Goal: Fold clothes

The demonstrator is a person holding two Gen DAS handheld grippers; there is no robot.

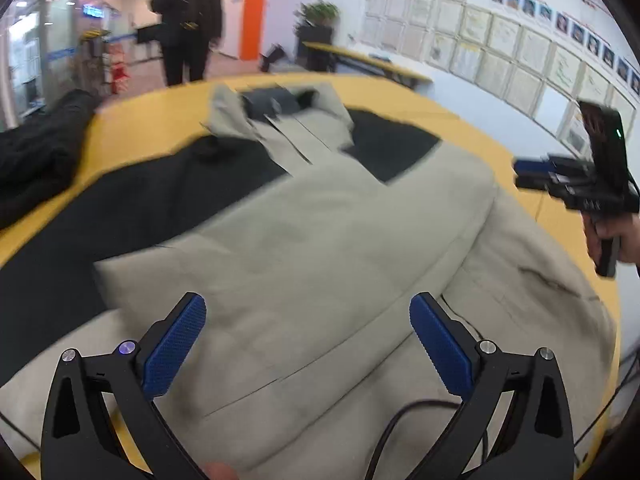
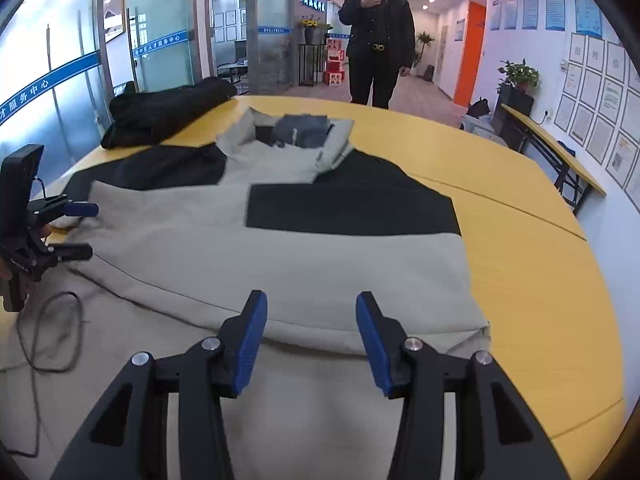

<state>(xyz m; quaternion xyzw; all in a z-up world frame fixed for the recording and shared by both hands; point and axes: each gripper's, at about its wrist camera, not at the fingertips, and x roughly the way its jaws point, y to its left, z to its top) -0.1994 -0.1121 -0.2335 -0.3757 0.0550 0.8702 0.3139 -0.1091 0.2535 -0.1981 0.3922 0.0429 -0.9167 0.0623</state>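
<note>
Both claws are held released above a beige-and-black jacket (image 2: 280, 248) spread on the yellow desk (image 2: 520, 280) — nothing is gripped. The left claw (image 1: 308, 312) is spread wide; the right claw (image 2: 311, 312) is about half open. Only the right wrist view shows sharply a bystander (image 2: 378, 36) holding a phone; a crumpled black garment (image 2: 168, 114) lies beyond.

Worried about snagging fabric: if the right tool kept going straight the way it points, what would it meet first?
Most likely the beige-and-black jacket: the right tool stands open, angled down at its folded edge. Exact depth is unclear.
</note>
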